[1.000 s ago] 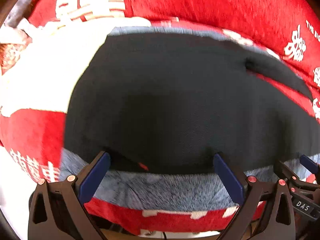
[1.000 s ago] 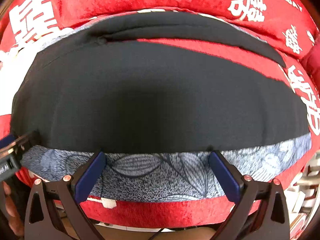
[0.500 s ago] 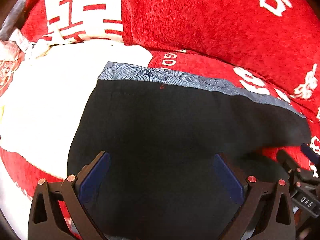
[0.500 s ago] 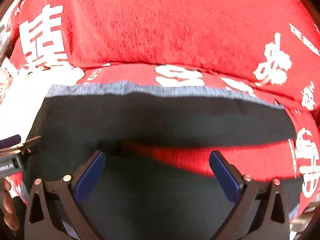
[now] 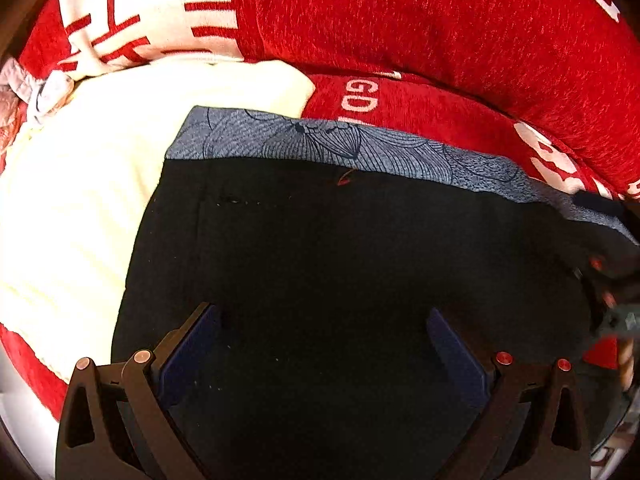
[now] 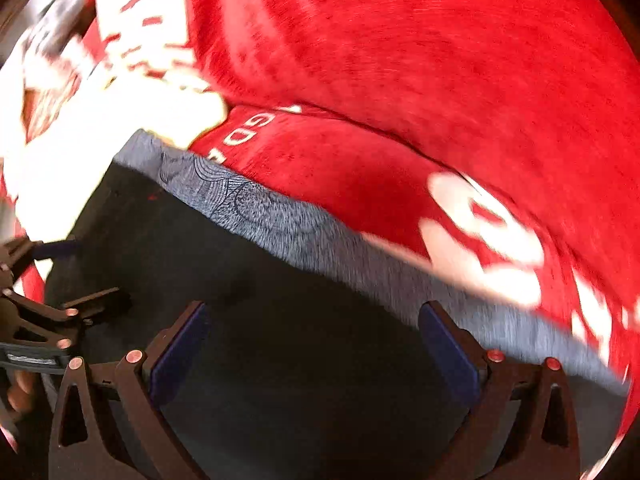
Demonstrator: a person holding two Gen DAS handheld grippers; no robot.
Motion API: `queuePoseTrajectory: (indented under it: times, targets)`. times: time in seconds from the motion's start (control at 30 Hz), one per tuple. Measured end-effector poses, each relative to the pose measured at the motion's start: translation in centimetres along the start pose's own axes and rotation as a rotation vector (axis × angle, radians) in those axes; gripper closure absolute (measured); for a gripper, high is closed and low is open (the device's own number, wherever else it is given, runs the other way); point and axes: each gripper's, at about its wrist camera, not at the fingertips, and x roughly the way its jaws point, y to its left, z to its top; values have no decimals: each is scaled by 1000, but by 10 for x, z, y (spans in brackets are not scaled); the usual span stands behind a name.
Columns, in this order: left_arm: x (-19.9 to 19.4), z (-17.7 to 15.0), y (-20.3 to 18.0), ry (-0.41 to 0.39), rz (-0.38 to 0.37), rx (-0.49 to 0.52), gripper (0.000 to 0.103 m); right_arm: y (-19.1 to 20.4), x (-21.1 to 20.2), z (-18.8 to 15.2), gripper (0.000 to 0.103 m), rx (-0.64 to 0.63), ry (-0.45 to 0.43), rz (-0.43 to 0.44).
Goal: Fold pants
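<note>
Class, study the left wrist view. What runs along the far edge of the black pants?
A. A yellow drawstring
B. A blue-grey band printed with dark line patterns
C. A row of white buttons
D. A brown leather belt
B: the black pants end at their far edge in a blue-grey band printed with dark curved line drawings, lying against the red blanket; no buttons, drawstring or belt show.

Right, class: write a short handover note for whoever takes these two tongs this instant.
Left tongs: open, nothing between the fingers, over the black pants.
Right tongs: open too, also over the pants; that view is blurred.
Pants lie on the red blanket, patterned blue band along the far edge, beside a white cloth.
Done: a fold appears laid.
Left: likely further folds.
</note>
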Motion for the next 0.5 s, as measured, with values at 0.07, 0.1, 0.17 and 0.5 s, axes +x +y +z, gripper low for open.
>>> queuePoseTrajectory:
  times: [0.07, 0.1, 0.17, 0.5]
  targets:
    - [3, 0, -2, -3, 10, 18, 0, -5, 16, 10, 0, -36, 22, 49]
    - [4, -1, -4, -4, 19, 29, 0, -6, 21, 12, 0, -41, 33, 70]
    - [8, 1, -5, -5, 29, 42, 0, -7, 39, 16, 0, -64, 93, 105]
    - [8, 18, 4, 10, -42, -13, 0, 18, 34, 17, 68, -240, 43, 213]
